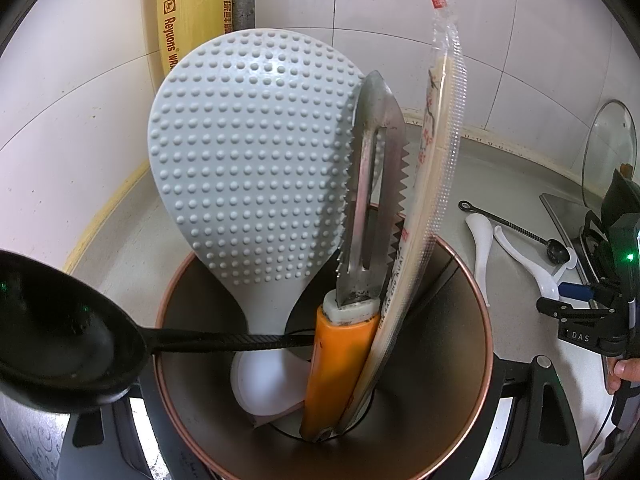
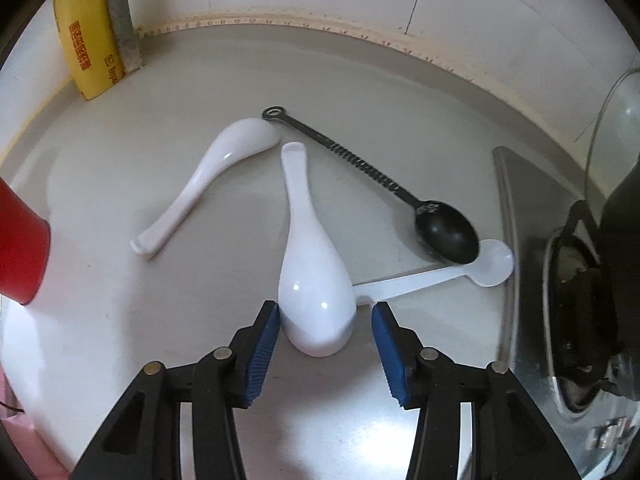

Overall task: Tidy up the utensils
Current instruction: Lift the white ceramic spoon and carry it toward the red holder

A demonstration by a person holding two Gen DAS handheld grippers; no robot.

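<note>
My left gripper (image 1: pixel 332 420) is shut on a copper-rimmed utensil holder (image 1: pixel 486 320), one finger on each side of it. In the holder stand a grey dimpled rice paddle (image 1: pixel 248 160), an orange-handled peeler (image 1: pixel 340 368), wrapped chopsticks (image 1: pixel 436 168) and a black ladle (image 1: pixel 60 344) leaning out to the left. My right gripper (image 2: pixel 324 320) is open over the counter, pointing steeply down. The bowl of a white soup spoon (image 2: pixel 316 292) lies between its blue pads (image 2: pixel 264 332), close to the left one. A second white spoon (image 2: pixel 208 176), a black spoon (image 2: pixel 448 228) and a white scoop (image 2: pixel 484 268) lie beyond.
A yellow wrap box (image 2: pixel 86 36) and a grey pipe (image 2: pixel 120 12) stand in the back left corner. At the right are a steel stove (image 2: pixel 520 280) and a glass lid (image 2: pixel 616 120). A red object (image 2: pixel 20 248) shows at the left edge. Tiled walls bound the counter.
</note>
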